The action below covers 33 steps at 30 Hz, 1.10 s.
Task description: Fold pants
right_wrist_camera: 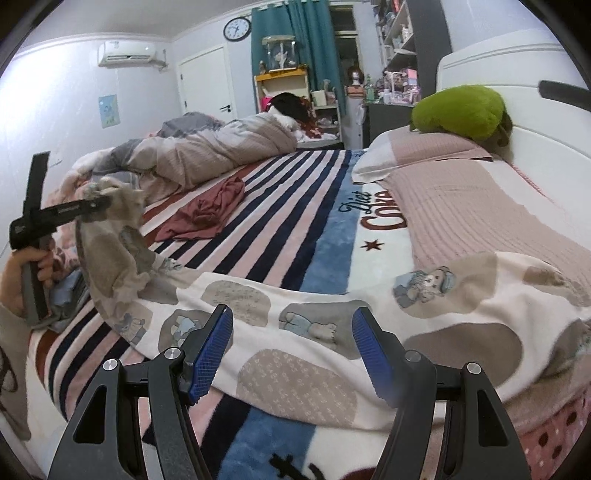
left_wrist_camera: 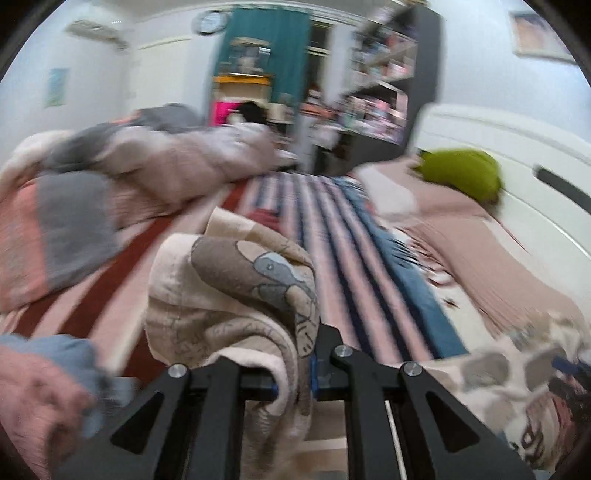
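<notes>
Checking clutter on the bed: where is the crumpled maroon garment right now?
In the right wrist view, the maroon garment lies left of centre on the striped blanket, just in front of the bunched duvet, apart from the bear-print pants.

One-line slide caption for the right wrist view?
Left claw lifts one end of the patterned pants; right claw open above them.

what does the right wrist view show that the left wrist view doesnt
Only the right wrist view: the open right gripper over the pants, a maroon garment on the bed, and the hand holding the left gripper from outside.
Only the left wrist view: a close look at the left gripper's jaws shut on bunched pants fabric, heavily blurred.
Both: the printed pants, striped blanket, green plush, wall clock.
</notes>
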Available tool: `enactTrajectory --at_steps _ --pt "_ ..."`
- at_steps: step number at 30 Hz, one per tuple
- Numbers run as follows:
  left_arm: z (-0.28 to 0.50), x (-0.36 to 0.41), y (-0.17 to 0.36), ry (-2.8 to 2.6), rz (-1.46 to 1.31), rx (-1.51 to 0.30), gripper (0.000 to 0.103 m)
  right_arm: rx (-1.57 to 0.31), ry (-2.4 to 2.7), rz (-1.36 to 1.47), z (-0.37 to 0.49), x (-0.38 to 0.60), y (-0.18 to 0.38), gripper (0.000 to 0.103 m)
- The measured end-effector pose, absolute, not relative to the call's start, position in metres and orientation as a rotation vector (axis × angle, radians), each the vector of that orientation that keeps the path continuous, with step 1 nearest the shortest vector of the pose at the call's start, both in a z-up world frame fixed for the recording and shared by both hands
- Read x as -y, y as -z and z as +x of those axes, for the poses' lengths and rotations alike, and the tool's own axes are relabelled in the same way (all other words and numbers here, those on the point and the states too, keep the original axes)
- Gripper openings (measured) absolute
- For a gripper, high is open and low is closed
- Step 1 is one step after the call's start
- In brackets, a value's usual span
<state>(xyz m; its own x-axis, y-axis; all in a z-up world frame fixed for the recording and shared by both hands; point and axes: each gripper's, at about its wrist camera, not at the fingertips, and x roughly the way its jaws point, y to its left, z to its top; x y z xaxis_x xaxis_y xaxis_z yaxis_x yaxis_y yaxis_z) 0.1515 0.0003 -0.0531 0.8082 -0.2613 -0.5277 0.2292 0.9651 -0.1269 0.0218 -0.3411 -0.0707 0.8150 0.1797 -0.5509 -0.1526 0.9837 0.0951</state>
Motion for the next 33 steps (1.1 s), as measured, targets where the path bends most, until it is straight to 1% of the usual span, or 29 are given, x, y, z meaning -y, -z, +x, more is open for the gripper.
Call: enactTrajectory --at_steps 4,6,10,13,15,16,17,20,24,28,29,31,33 --pt "0.146 0.072 0.074 0.398 0.048 -0.638 0.008 -0.577 -0.160 0.071 0.008 0.354 0.067 0.063" --pt "0.144 0.103 0.097 0.456 0.103 -0.702 0.009 -0.577 -0.156 0.076 0.003 0.357 0.068 0.063" --pt "0.141 0.135 0.134 0.504 0.159 -0.809 0.009 -0.588 -0.146 0.080 -0.005 0.365 0.073 0.063" --pt "0.141 0.140 0.146 0.520 0.172 -0.843 0.014 -0.601 -0.138 0.082 -0.006 0.367 0.077 0.063" --pt "0.137 0.137 0.146 0.554 0.171 -0.854 0.032 -0.606 -0.136 0.084 -0.005 0.367 0.078 0.063" --pt "0.133 0.133 0.141 0.569 0.168 -0.846 0.054 -0.611 -0.137 0.085 -0.003 0.366 0.078 0.063" --pt "0.130 0.130 0.136 0.578 0.163 -0.826 0.063 -0.617 -0.139 0.085 -0.001 0.364 0.079 0.063" --pt "0.116 0.109 0.116 0.594 0.138 -0.766 0.063 -0.631 -0.152 0.079 0.006 0.356 0.078 0.063" --pt "0.109 0.061 0.091 0.531 0.112 -0.676 0.064 -0.661 -0.179 0.044 0.025 0.333 0.075 0.064" --pt "0.124 0.016 0.083 0.444 0.110 -0.612 0.067 -0.707 -0.240 0.029 0.053 0.303 0.075 0.064" --pt "0.129 0.008 0.085 0.443 0.100 -0.607 0.067 -0.721 -0.258 0.028 0.061 0.294 0.075 0.065" --pt "0.142 -0.010 0.089 0.439 0.063 -0.580 0.067 -0.755 -0.284 0.026 0.077 0.276 0.077 0.072" --pt "0.156 -0.022 0.097 0.431 0.022 -0.551 0.067 -0.796 -0.298 -0.071 0.093 0.250 0.080 0.074"
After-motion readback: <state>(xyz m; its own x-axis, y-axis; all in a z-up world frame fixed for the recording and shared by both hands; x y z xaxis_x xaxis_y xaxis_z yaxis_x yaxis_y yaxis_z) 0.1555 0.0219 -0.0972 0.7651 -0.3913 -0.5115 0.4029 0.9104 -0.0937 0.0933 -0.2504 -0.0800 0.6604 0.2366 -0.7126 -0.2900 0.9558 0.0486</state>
